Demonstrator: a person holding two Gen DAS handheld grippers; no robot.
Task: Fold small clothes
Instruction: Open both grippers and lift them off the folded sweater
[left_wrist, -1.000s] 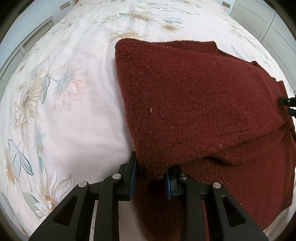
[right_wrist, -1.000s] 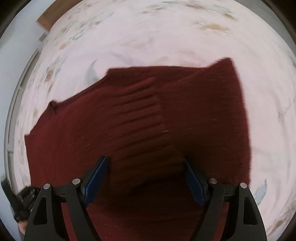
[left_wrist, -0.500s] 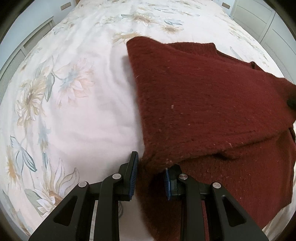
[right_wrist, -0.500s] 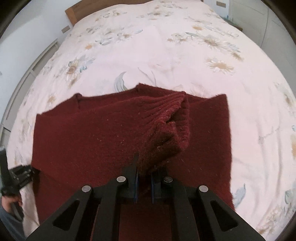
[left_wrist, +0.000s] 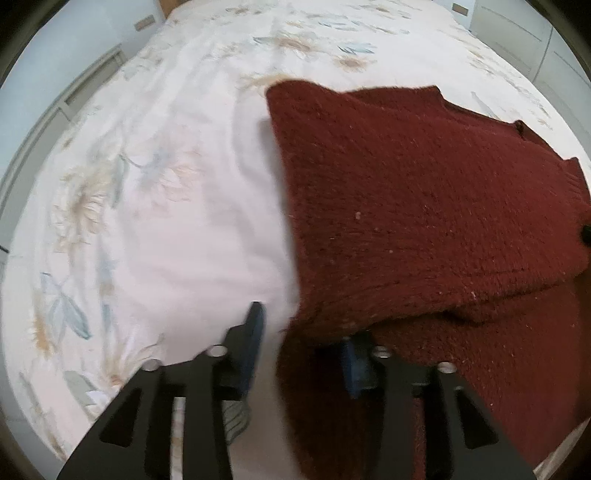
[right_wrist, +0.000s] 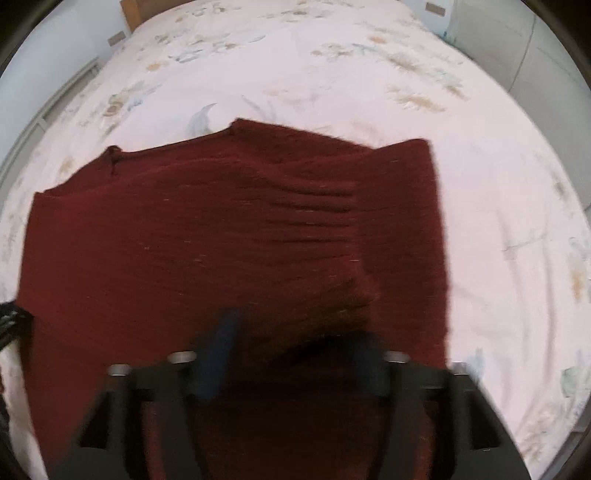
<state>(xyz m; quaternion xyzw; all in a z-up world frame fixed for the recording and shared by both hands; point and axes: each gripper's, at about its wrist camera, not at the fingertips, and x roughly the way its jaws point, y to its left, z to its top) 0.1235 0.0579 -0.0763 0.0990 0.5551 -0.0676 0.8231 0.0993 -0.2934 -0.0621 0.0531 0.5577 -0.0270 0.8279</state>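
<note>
With both grippers spread: left gripper (left_wrist: 301, 343) wide apart, sweater corner draped over its right pad only; right gripper (right_wrist: 291, 354) wide apart around the folded hem, not pinching. Dark red sweater (left_wrist: 424, 206) flat on floral bed (left_wrist: 177, 206), lower part doubled over. Risks: fuzzy knit snagging on a pad during withdrawal, dragging the fold open; loose top layer sliding askew, edges misaligned.

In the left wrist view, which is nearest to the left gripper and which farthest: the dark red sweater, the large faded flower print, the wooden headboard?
From the left gripper:
1. Dark red sweater, draped at its right finger.
2. Large faded flower print, left on the bedspread.
3. Wooden headboard, top edge, farthest.
</note>
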